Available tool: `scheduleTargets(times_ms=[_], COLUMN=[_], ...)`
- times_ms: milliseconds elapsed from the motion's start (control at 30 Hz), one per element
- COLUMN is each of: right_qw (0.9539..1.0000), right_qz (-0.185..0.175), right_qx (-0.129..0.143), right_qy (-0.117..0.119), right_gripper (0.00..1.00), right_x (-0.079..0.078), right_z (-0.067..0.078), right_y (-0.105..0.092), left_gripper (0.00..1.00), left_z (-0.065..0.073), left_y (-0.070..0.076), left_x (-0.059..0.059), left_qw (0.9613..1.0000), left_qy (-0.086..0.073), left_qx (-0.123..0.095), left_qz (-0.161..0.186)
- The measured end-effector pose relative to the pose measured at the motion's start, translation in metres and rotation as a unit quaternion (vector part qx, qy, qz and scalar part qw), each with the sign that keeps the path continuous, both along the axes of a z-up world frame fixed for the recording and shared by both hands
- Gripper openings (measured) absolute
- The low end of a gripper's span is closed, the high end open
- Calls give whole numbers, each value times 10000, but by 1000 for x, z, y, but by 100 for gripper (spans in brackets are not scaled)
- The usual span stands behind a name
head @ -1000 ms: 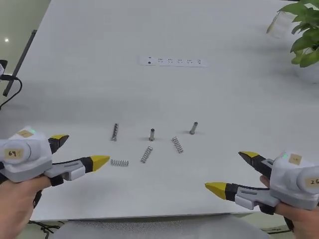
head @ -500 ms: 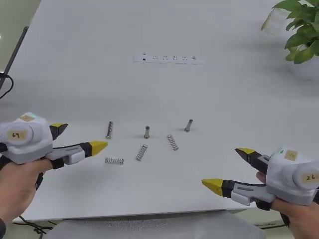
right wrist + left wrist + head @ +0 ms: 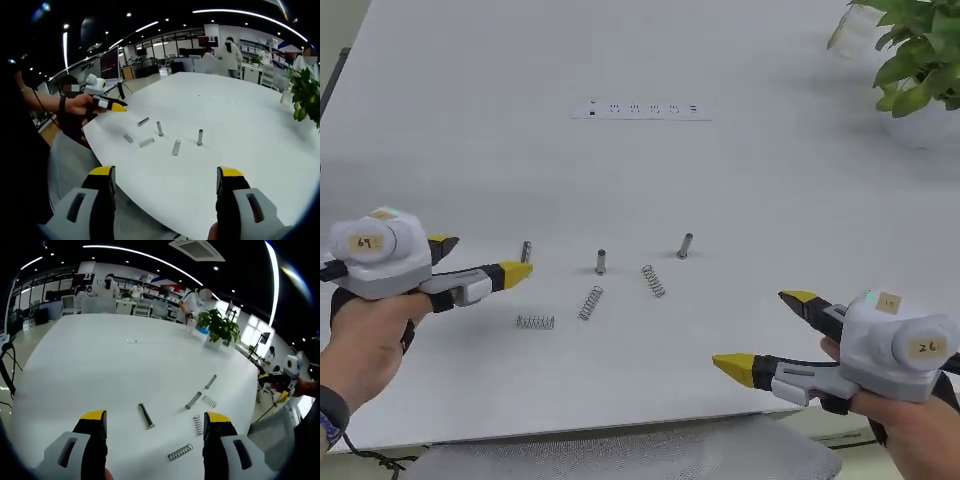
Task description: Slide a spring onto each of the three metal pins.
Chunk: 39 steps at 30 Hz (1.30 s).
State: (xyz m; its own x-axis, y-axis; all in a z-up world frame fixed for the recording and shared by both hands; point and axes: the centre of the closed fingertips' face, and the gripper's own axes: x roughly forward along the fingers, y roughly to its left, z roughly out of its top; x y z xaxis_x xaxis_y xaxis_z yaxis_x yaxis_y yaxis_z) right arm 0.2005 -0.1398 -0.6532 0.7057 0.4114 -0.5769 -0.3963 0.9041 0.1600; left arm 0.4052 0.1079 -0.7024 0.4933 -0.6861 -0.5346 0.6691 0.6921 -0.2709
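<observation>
L gripper [image 3: 480, 258] was held over the front-left edge of the desk [image 3: 770, 180] by the left hand [image 3: 365, 335]. Its fingers were spread wide, nothing pinched. R gripper [image 3: 764, 331] was held at the front-right edge by the right hand [image 3: 910, 435], fingers also spread wide w/ nothing between them. The 2 grippers were kept well apart, the parts lying between them.

3 metal pins were seen in a rough row mid-desk: left pin [image 3: 526, 251], middle pin [image 3: 601, 262], right pin [image 3: 686, 245]. In the right gripper view the left pin appeared to be lying flat, the other 2 standing upright.

3 springs were lying loose on the desk just in front of the pins: left spring [image 3: 535, 322], middle spring [image 3: 590, 302], right spring [image 3: 653, 281]. Each spring was apart from every pin; none was threaded on.

In the head view the left pin was seen right by the L gripper's inner fingertip, and contact couldn't be told there. In the left gripper view that pin was seen ahead of the fingers, untouched.

Further back a white power strip [image 3: 640, 110] was laid flat on the desk. A potted plant [image 3: 910, 50] was seen at the far-right corner. An open office w/ people was seen in the bg of both gripper views.
</observation>
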Motion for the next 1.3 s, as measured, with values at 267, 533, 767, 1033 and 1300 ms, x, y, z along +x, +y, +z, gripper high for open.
scheduleTargets(times_ms=[267,533,767,1033,1300], right_qw=[10000,10000,9999,9999,9998], right_qz=[-28,-40,0,30,70], right_qx=[11,5,-3,8,7], right_qy=[39,89,145,164,183], right_gripper=[82,81,81,81,80], right_x=[-2,-5,-7,-4,-1], right_z=[-2,-4,-5,-6,-7], right_y=[-2,-4,-3,-1,0], left_gripper=[72,69,64,54,43], left_z=[-13,-26,-37,-49,-58], left_y=[-9,-16,-19,-20,-22], left_x=[8,17,22,27,32], left_qw=[9999,9997,9995,9989,9981], left_qy=[106,197,277,345,389], left_qx=[62,113,138,299,442], left_qz=[-9,-22,56,133,201])
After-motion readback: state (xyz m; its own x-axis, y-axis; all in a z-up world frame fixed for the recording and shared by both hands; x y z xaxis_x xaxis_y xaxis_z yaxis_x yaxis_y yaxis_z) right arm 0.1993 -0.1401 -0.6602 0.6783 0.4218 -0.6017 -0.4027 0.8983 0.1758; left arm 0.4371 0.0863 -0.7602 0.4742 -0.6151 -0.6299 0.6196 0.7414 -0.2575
